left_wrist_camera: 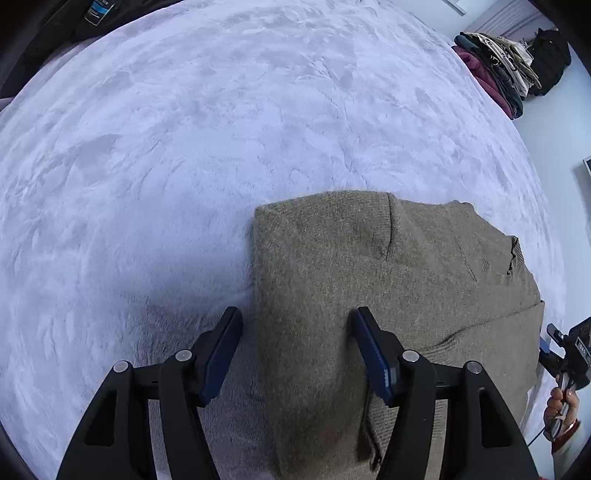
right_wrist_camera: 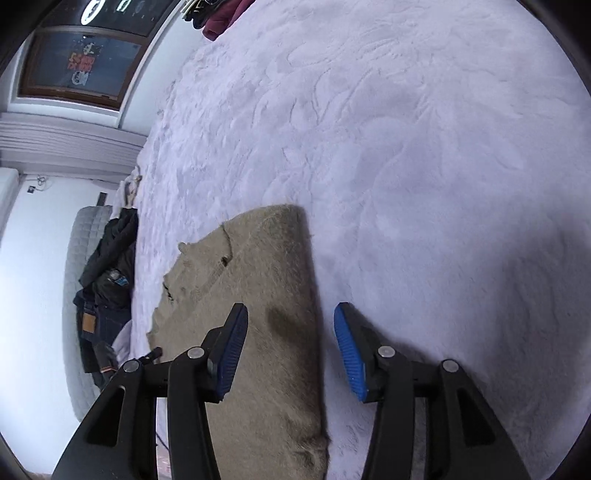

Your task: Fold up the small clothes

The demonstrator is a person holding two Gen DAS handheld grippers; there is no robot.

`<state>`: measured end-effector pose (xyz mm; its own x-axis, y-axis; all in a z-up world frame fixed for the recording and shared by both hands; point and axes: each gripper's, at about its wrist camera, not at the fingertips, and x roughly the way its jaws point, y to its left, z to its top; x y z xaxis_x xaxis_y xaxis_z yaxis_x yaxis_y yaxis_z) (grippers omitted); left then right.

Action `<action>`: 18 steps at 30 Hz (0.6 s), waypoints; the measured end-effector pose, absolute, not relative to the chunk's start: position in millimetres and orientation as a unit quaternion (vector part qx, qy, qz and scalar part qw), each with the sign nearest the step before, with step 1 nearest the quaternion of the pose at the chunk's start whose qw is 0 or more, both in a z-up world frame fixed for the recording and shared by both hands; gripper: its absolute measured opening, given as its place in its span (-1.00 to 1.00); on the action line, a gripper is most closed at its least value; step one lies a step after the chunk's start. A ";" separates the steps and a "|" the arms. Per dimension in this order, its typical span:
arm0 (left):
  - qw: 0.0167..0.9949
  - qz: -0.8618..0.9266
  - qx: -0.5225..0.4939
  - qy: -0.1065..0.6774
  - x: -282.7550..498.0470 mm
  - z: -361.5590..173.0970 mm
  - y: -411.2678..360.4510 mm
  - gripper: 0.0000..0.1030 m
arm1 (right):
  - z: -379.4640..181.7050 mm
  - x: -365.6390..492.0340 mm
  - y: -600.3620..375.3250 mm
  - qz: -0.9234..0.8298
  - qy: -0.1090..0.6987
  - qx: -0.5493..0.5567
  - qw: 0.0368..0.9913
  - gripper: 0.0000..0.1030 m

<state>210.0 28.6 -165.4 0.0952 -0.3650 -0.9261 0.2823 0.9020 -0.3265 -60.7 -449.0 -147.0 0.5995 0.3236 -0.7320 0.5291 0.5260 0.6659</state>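
One big fluffy pale lilac bed blanket (left_wrist_camera: 221, 129), folded tan knit sweater (left_wrist_camera: 369, 277) lying flat on it, left tongs (left_wrist_camera: 295, 350) open straddling its left edge, right tongs (right_wrist_camera: 291, 350) open over its right edge, nothing gripped

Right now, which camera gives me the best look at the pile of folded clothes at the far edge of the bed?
The left wrist view: the pile of folded clothes shows as a stack of several layers, maroon at the bottom. The right wrist view catches only a cropped maroon and dark corner at the top edge.
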 end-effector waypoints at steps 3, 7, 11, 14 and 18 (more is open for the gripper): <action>0.742 -0.225 -0.035 0.631 214.5 -165.1 20.8 0.47 | -153.6 -45.9 -453.8 -0.041 0.432 0.501 0.748 0.02; 0.759 -0.212 0.000 0.616 216.0 -164.0 6.8 0.44 | -166.3 -27.7 -459.8 -0.050 0.443 0.513 0.733 -0.22; 0.769 -0.214 0.014 0.603 215.9 -155.8 5.6 -0.65 | -152.7 -16.8 -451.8 -0.055 0.462 0.473 0.748 -0.73; 0.778 -0.212 0.035 0.590 216.0 -151.9 9.2 -0.68 | -124.4 -13.9 -443.6 -0.037 0.448 0.442 0.776 -0.74; 0.778 -0.199 0.021 0.596 221.9 -162.5 15.3 -0.68 | -143.9 -7.2 -447.3 -0.065 0.486 0.410 0.769 -0.74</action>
